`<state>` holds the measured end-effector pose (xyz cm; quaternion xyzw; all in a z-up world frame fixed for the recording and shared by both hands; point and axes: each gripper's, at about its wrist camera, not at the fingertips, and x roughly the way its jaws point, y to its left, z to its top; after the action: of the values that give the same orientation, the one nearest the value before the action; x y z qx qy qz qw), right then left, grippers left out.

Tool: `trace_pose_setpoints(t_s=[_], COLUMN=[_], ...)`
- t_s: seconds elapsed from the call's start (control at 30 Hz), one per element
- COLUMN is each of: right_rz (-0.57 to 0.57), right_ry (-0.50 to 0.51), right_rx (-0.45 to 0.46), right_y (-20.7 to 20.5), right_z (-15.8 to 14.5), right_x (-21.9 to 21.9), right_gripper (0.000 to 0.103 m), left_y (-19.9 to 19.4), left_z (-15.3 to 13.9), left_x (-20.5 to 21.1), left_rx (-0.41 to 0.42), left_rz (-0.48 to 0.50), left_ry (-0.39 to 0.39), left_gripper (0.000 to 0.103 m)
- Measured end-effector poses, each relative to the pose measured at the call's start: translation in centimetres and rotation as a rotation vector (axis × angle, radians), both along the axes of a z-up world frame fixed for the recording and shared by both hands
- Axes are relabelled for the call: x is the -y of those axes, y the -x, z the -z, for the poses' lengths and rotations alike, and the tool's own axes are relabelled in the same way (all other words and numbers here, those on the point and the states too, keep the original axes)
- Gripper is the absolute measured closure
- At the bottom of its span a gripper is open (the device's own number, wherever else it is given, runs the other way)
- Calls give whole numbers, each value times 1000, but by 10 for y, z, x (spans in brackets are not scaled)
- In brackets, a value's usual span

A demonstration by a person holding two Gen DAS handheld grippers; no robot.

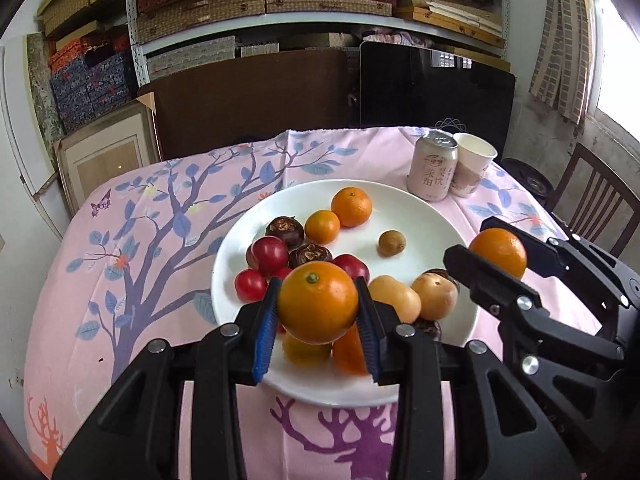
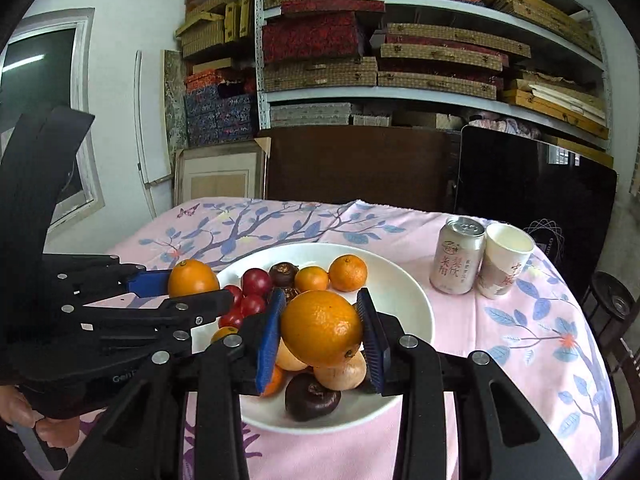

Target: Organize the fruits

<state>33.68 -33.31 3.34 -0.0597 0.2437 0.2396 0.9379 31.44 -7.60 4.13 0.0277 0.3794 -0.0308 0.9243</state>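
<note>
Orange (image 1: 318, 302) in fingers; plate (image 1: 424, 216), can (image 1: 433, 170) beyond.

A white plate (image 1: 424, 216) holds mixed fruit — two small oranges (image 1: 351, 206) at the back, red plums (image 1: 270, 254), dark brown water chestnuts (image 1: 284, 229), a small brown kiwi (image 1: 391, 243), pale tan fruits (image 1: 434, 295). Two larger oranges sit lifted above it — one (image 1: 318, 302) over the near rim, another (image 1: 498, 251) at the right edge.
</note>
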Motion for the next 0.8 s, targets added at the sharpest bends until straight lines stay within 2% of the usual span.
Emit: trace_pose_setpoints(t_s=[0.17,0.2,0.23,0.3,0.33,0.4,0.47,0.6,0.8], right_rz=[5,-4,9,44,37,52,59,83,140], right_ry=[45,58,81,85,68,45,19,-14,42], right_rx=[-76,-89,-88,-63,-79,-102,-127,-172,-188], right_y=[-33,-37,-40,-38,-38,-35,-27,0,61], right_z=[19,23,25,27,28,27,24,18,23], right_x=[-14,-18,-20,-16,-13,-6,3,20,36], right_gripper=[65,58,45,42,41,41,36,29,14], left_y=[-37,-41,-43,-43,-40,-33,-23,10,81], left_z=[27,31,33,34,32,30,27,25,29], left_x=[-11,-12,-15,-23,-26,-29,-31,-29,-20], left_rx=[-63,-72,-83,-72,-51,-45,-50,-58,-77], left_rz=[-44,-53,-73,-138,-155,-160,-167,-180,-159], left_ry=[-4,-9,-2,-12,-9,-5,-2,11,29], left_gripper=[68,66,61,24,19,16,12,12,12])
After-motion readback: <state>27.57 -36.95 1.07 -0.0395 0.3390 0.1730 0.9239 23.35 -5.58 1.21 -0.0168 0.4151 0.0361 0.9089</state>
